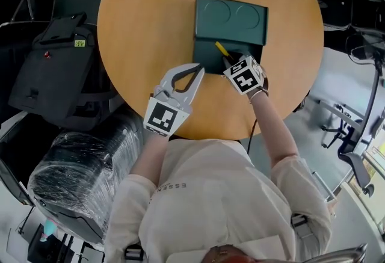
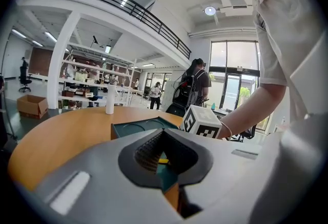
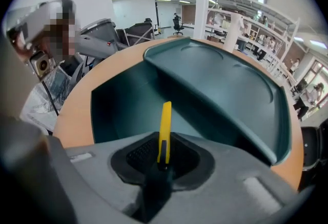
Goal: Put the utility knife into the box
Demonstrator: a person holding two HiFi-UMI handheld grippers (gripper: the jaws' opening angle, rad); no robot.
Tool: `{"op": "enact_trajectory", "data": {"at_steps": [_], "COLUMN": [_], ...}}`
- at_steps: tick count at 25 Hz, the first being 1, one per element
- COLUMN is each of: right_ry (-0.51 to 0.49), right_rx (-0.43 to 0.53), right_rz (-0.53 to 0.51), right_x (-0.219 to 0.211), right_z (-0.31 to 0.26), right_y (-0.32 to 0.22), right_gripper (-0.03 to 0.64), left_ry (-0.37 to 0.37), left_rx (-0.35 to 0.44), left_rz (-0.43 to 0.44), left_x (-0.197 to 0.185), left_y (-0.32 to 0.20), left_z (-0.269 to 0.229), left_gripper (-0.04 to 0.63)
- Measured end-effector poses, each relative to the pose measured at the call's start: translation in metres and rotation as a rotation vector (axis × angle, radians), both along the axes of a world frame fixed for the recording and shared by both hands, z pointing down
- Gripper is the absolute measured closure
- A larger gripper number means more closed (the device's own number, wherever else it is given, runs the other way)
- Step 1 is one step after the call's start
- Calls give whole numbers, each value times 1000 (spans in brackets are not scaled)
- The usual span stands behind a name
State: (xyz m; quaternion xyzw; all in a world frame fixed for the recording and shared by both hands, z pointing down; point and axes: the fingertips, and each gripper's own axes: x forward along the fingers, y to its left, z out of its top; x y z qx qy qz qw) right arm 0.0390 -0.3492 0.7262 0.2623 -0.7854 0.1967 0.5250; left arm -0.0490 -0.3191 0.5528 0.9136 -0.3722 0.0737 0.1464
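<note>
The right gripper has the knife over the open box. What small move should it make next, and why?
Probably lower a little, then open the jaws. The right gripper is shut on the utility knife, whose tip reaches over the bare floor of the box, and the lid stands back, clear of the way.

**Cream top, grey tongs: the operator's kit**

The person wore a cream short-sleeved top point(image 1: 210, 195) with small grey lettering across the chest, and a thin pale band point(image 1: 258, 95) at the right wrist. Dark buckled straps point(image 1: 133, 252) showed at the sides. The left tongs point(image 1: 199, 68) and right tongs point(image 1: 228, 61) had smooth light-grey shells, and their jaws were lined with black ribbed padding. Each carried a white cube point(image 1: 163, 117) printed with black square markers. A thin dark cable point(image 1: 249, 135) trailed beneath the right forearm.
</note>
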Motion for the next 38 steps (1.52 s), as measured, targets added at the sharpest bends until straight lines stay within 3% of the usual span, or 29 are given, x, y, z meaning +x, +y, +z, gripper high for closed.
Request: {"op": "enact_trajectory", "data": {"at_steps": [4, 6, 8, 11, 20, 22, 30, 38], "right_ry": [-26, -57, -91, -179, -613, -638, -645, -659], "right_rx": [-12, -25, 1, 93, 421, 488, 633, 712], "right_rz": [21, 40, 59, 105, 321, 324, 312, 310], "right_x": [0, 1, 0, -2, 7, 18, 53, 59], "right_z": [0, -8, -21, -55, -205, -230, -261, -284], "right_y": [2, 6, 6, -5, 14, 29, 71, 128], "right_gripper": [561, 507, 495, 495, 515, 619, 624, 624], "left_ry": [-7, -7, -7, -14, -5, 2, 4, 24], "left_rx": [-1, -3, 1, 18, 136, 147, 244, 244], "left_rz": [-13, -21, -27, -34, -78, -94, -138, -137], "left_x": [-2, -1, -2, -1, 9, 14, 32, 29], "left_y": [1, 6, 9, 5, 25, 38, 77, 126], "left_z": [1, -3, -8, -16, -72, -84, -136, -139], "left_gripper": [586, 586, 586, 586, 586, 586, 586, 586]}}
